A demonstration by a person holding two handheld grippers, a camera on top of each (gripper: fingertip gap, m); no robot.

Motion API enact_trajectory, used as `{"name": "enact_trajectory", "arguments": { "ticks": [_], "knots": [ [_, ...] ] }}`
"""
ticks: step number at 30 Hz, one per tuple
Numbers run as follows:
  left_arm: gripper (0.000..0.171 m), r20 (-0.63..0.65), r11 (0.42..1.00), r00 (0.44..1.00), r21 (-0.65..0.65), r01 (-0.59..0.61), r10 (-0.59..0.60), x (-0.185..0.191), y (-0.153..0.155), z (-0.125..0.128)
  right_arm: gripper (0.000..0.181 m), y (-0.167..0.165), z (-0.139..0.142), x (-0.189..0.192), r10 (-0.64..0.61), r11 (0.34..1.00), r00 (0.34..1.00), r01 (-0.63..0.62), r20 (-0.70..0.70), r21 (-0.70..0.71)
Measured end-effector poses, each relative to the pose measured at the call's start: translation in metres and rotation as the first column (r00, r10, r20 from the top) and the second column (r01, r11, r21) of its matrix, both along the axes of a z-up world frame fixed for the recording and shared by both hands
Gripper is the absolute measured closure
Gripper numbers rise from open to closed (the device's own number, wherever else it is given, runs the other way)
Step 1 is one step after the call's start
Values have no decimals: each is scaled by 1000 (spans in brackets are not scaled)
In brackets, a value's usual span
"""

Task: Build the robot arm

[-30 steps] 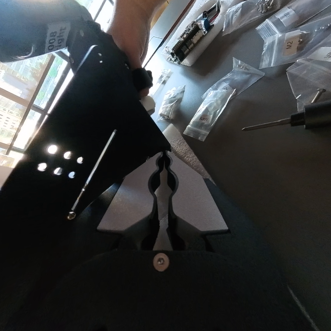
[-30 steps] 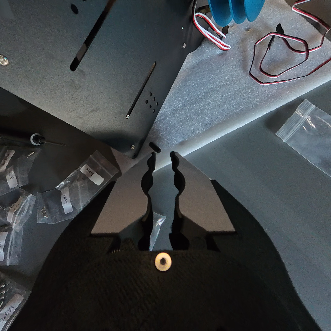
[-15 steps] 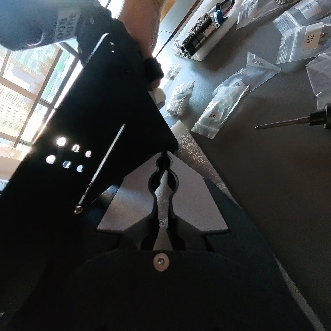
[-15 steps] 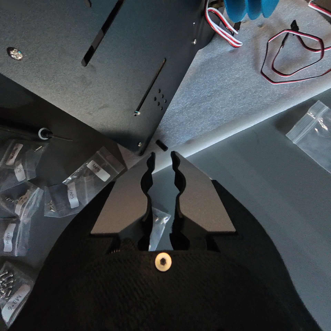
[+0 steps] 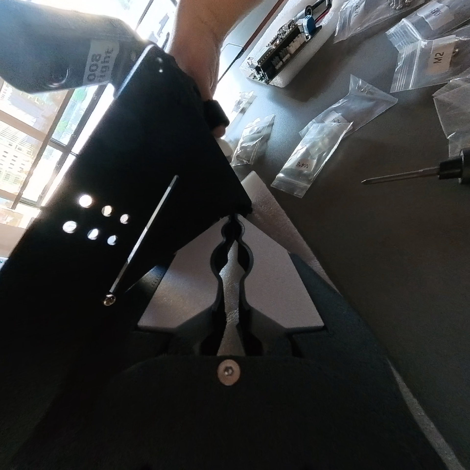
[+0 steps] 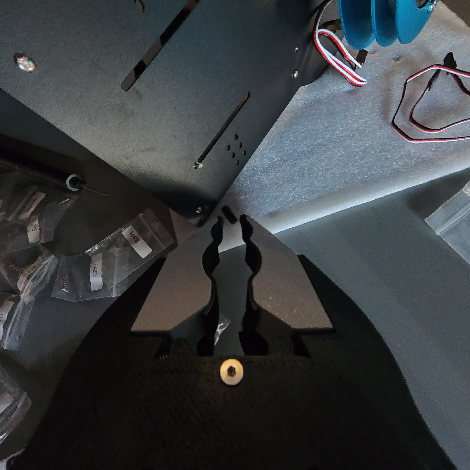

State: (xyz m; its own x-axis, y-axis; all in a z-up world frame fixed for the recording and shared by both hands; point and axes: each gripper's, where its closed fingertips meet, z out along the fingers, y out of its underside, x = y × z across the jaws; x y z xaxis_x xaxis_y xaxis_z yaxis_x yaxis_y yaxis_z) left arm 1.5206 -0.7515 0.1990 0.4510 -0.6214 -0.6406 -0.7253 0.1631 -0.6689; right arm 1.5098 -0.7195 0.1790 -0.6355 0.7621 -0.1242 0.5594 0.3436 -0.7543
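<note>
A black metal plate (image 5: 152,157) with slots, small holes and screws is tilted up over a grey foam sheet (image 5: 269,216). My left gripper (image 5: 232,218) is shut on the plate's near corner, seen from beneath. In the right wrist view the plate (image 6: 152,114) fills the upper left. My right gripper (image 6: 231,219) is open just off that corner. A small black cylinder (image 6: 229,218) lies on the foam (image 6: 330,157) between its fingertips. The right gripper's body (image 5: 50,50) and a hand (image 5: 198,38) show behind the plate in the left view.
Several clear bags of small hardware (image 5: 310,155) (image 6: 122,251), a screwdriver (image 5: 407,174) (image 6: 76,183) and a circuit board (image 5: 282,50) lie on the dark table. Blue wheels (image 6: 376,23) and red-white-black wires (image 6: 432,106) sit on the foam. Another bag (image 6: 452,229) lies at right. My hands' fingertips stand some 4 cm from each other.
My right gripper has moved forward, so the small black cylinder now lies between its open fingertips. My left gripper has shifted slightly, still shut on the plate's corner.
</note>
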Motion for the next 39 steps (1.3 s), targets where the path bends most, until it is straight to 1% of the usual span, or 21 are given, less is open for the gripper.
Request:
{"name": "enact_trajectory", "arguments": {
  "ticks": [4,5,8,10,12,13,15,17,19,22,23,26,29,33,35,37,39],
  "knots": [
    [171,3,1000,1000,-5,1,-1,0,0,0,169,-2,-3,-1,18,1000,1000,-18,0,-21],
    [171,3,1000,1000,-5,1,-1,0,0,0,173,0,-3,-1,16,1000,1000,-16,-2,-15],
    [171,3,1000,1000,-5,1,-1,0,0,0,177,7,2,0,-20,1000,1000,20,0,-12],
    [171,5,1000,1000,-7,2,-2,0,0,0,177,15,3,6,-44,997,998,41,37,59],
    [171,5,1000,1000,-7,2,-2,0,0,0,176,23,4,19,-69,980,988,42,139,194],
    [171,5,1000,1000,-8,2,-2,0,0,0,177,29,5,26,-84,959,978,27,193,281],
    [171,5,1000,1000,-8,2,-2,0,0,0,176,45,4,44,-117,885,942,-45,316,462],
    [171,4,1000,1000,-7,2,-2,0,0,0,176,55,7,57,-160,819,895,-115,417,562],
    [171,3,1000,1000,-6,1,-1,0,0,0,176,64,7,72,-202,764,827,-202,525,612],
    [171,2,1000,1000,-4,1,-1,0,0,0,175,81,6,79,-268,686,757,-284,596,669],
    [171,1,1000,1000,-3,0,0,0,0,0,175,85,6,81,-285,673,736,-302,614,675],
    [171,-2,1000,1000,0,-1,1,0,0,0,175,90,3,85,-321,669,677,-333,662,664],
    [171,-3,1000,1000,1,-2,2,0,0,0,175,97,2,92,-384,649,610,-355,693,673],
    [171,-12,1000,1000,-1,-5,5,0,1,-2,175,92,-4,96,-415,679,565,-330,713,656],
    [171,-12,1000,1000,-2,-5,5,0,1,-2,175,93,-6,98,-444,680,545,-313,712,663],
    [171,-12,1000,1000,-2,-6,6,0,1,-2,175,91,-6,101,-466,695,517,-288,718,658],
    [171,-15,1000,1000,-2,-7,7,0,1,-2,175,89,-8,103,-468,713,505,-269,725,648]
  ]
}}
